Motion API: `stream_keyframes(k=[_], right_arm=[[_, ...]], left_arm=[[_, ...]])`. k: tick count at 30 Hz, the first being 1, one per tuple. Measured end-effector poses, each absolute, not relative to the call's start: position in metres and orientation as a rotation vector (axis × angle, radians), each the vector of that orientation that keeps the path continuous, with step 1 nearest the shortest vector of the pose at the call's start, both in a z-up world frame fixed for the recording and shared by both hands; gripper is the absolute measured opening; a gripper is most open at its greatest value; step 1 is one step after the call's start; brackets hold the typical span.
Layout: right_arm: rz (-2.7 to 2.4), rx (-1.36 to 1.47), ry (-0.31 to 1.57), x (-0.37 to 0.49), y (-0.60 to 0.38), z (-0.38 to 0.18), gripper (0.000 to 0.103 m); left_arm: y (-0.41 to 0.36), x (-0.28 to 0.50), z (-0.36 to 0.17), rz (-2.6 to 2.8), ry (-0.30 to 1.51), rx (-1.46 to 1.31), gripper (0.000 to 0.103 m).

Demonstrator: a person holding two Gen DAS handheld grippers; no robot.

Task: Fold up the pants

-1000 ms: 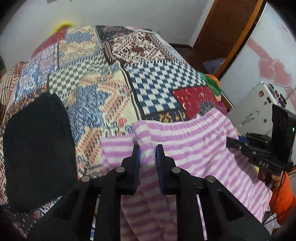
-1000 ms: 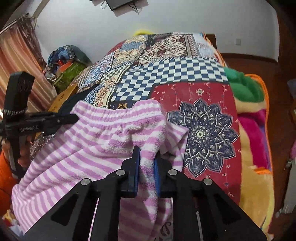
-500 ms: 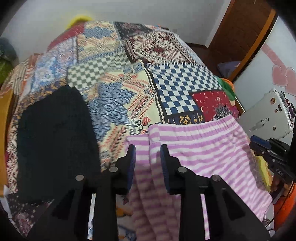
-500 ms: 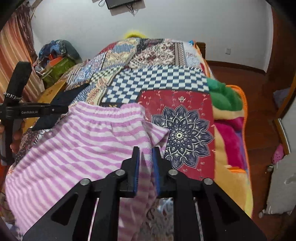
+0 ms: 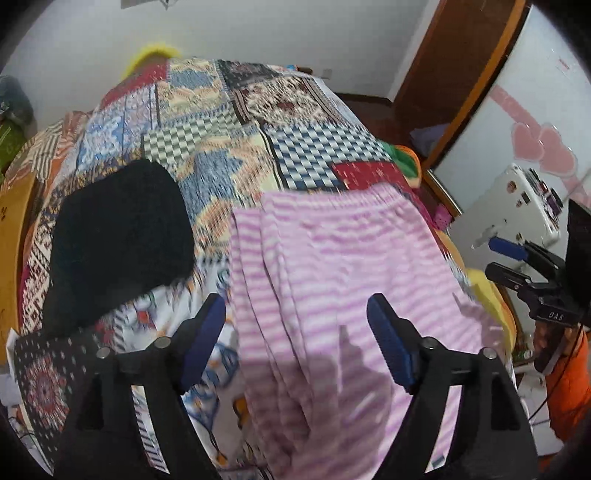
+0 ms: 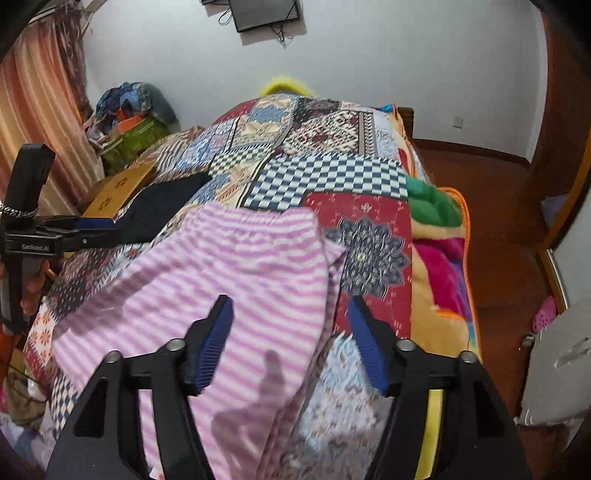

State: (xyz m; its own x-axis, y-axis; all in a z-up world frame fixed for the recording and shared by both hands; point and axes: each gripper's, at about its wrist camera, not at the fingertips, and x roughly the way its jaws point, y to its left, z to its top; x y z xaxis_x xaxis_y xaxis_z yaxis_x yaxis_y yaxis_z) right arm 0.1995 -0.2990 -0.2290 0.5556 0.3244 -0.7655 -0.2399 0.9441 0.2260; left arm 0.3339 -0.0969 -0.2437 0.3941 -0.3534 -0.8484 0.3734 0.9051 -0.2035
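Where both had pinched the pants (image 5: 332,258) a second earlier, left claw (image 5: 295,343) and right claw (image 6: 290,339) were spreading, empty, leaving them on the bed (image 6: 332,177).

Left gripper (image 5: 295,321) and right gripper (image 6: 290,319): jaws opening, angled downward.

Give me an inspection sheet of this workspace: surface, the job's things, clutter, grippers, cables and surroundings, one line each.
Surface: bed under a patchwork quilt.
Job's things: pink striped pants lying on the quilt, held by neither gripper.
Clutter: black garment beside the pants.
Grippers: left gripper and right gripper jaws opening above the pants, nothing pressed between the pads.
Cables: wires hang from the wall-mounted screen.
Surroundings: curtain, piled bags, wooden floor.
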Motion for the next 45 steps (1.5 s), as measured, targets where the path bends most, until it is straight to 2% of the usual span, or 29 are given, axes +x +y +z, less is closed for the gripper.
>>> stream_keyframes(k=[10,14,19,29,32,34,37,39,42,45], right_arm=[[0.372,0.209,1.068,0.198,-0.293,-0.271,0.069],[0.392,0.222,1.124,0.212,-0.289,-0.295,0.069],[0.439,0.292,1.158,0.225,-0.294,-0.314,0.083],[0.553,0.369,1.167,0.249,-0.287,-0.326,0.087],[0.577,0.38,1.151,0.256,-0.278,-0.324,0.071],[0.595,0.397,1.141,0.258,-0.276,-0.323,0.052],[0.597,0.368,1.116,0.26,-0.267,-0.314,0.035],[0.59,0.338,1.097,0.258,-0.264,-0.307,0.03],[0.569,0.294,1.048,0.255,-0.259,-0.29,0.027],[0.563,0.292,1.005,0.251,-0.259,-0.272,0.025]], left_arm=[[-0.09,0.318,-0.303,-0.468,1.249,-0.043,0.083],[-0.085,0.333,-0.321,-0.478,1.294,-0.13,0.089],[-0.095,0.345,-0.326,-0.523,1.289,-0.116,0.091],[-0.116,0.376,-0.333,-0.609,1.311,-0.131,0.088],[-0.123,0.378,-0.332,-0.637,1.304,-0.125,0.077],[-0.125,0.378,-0.33,-0.64,1.298,-0.108,0.068],[-0.125,0.376,-0.325,-0.632,1.288,-0.106,0.05],[-0.124,0.375,-0.319,-0.622,1.275,-0.102,0.035],[-0.122,0.369,-0.304,-0.604,1.239,-0.081,0.028],[-0.121,0.358,-0.286,-0.605,1.19,-0.062,0.026]])
